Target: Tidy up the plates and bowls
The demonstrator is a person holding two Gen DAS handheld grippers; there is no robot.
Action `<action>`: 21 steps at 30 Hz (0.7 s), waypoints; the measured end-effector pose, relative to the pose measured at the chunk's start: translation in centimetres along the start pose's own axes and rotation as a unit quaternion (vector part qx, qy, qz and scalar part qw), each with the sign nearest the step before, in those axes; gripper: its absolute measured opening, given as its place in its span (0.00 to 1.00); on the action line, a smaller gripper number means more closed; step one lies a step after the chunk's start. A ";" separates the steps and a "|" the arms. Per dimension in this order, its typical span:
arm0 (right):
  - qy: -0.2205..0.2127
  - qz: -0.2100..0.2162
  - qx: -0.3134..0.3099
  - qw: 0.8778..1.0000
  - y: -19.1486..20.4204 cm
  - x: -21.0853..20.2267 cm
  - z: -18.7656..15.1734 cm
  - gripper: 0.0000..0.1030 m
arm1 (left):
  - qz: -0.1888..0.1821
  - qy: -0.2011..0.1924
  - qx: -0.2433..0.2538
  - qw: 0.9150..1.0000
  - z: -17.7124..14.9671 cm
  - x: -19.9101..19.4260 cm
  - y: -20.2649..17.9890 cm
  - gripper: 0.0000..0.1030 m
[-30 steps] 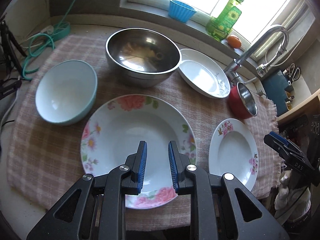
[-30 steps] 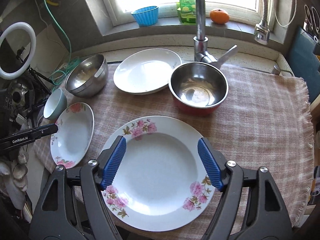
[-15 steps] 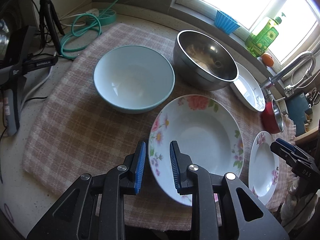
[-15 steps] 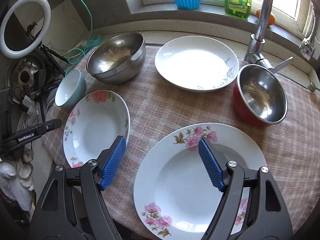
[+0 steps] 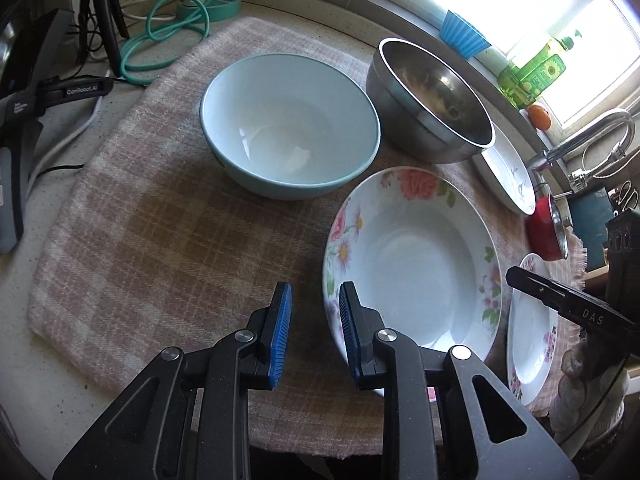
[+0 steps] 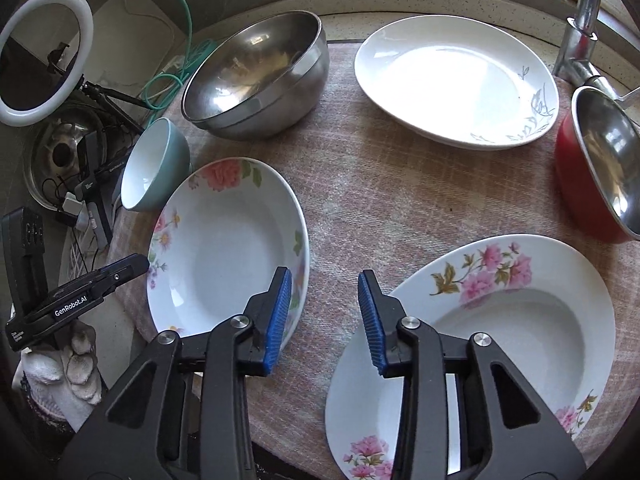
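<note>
home kitchen, worktop beside a window. evidence: chrome tap at the counter's edge; bottle of dish soap and an orange on the sill; checked cloth laid with floral plates, a steel mixing bowl, a red saucepan. also a ring light on a stand.

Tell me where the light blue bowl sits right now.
In the left wrist view, the light blue bowl sits on the checked cloth, left of the steel bowl and behind the flowered plate.

wrist views, steeply downward, sharing floral plate
</note>
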State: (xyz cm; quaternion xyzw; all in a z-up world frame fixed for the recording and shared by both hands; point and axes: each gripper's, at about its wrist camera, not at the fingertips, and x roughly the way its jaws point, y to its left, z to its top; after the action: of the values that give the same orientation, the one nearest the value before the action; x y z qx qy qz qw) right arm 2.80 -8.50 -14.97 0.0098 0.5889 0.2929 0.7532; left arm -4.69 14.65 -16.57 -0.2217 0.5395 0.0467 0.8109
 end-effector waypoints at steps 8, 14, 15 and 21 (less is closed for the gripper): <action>0.016 0.009 0.004 1.000 0.9 1.8 0.7 0.22 | -0.014 0.011 0.004 1.000 0.5 0.8 0.1 0.16; 0.024 0.012 0.006 1.000 1.2 2.5 0.8 0.15 | -0.016 0.014 0.015 1.000 0.9 1.3 -0.3 0.13; 0.024 0.008 0.003 1.000 1.4 2.6 0.9 0.15 | -0.015 0.014 0.018 1.000 0.9 1.3 -0.3 0.13; 0.023 -0.001 -0.004 1.000 1.8 2.6 0.9 0.14 | -0.007 0.016 0.035 0.999 0.9 1.6 -1.1 0.11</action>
State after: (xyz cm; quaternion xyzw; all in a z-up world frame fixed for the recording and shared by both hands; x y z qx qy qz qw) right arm 3.18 -5.51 -16.35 -0.0008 0.6049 0.2945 0.7398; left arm -2.91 13.79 -17.35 -0.1980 0.5524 0.0187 0.8095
